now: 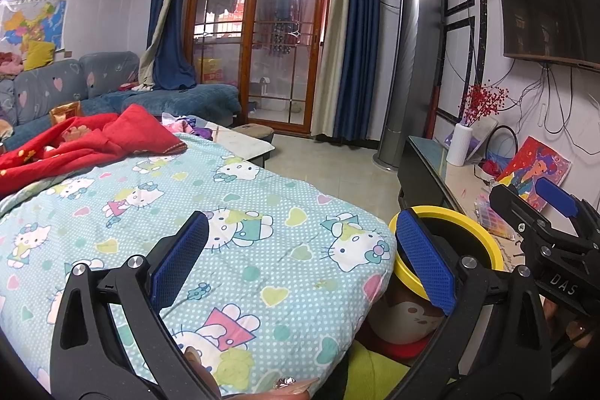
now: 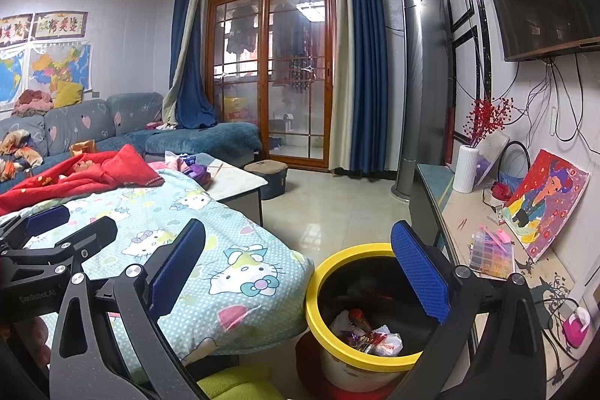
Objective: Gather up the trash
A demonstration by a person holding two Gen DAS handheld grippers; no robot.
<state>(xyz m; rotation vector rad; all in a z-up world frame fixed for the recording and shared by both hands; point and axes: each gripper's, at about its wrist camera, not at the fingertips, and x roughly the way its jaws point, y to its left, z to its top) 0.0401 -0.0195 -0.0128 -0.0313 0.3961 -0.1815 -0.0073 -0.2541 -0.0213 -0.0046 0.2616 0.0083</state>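
A yellow-rimmed trash bin point(image 2: 337, 259) stands on the floor between the quilt-covered table and the TV stand. Inside it lie crumpled wrappers point(image 2: 369, 334), white and red. My right gripper point(image 2: 300, 272) hovers open just above and behind the bin, holding nothing. In the left wrist view my left gripper point(image 1: 300, 261) is open over the Hello Kitty quilt point(image 1: 232, 235), empty, with the bin's rim point(image 1: 472, 218) behind its right finger. Each gripper shows at the edge of the other's view: the right gripper point(image 1: 540, 208) and the left gripper point(image 2: 60, 231).
A red blanket point(image 2: 86, 175) and small clothes point(image 2: 191, 165) lie at the quilt's far end. A grey sofa point(image 2: 93, 126) runs along the left. The TV stand point(image 2: 468, 212) on the right carries a vase, a painting and a bead box. Tiled floor point(image 2: 330, 205) leads to glass doors.
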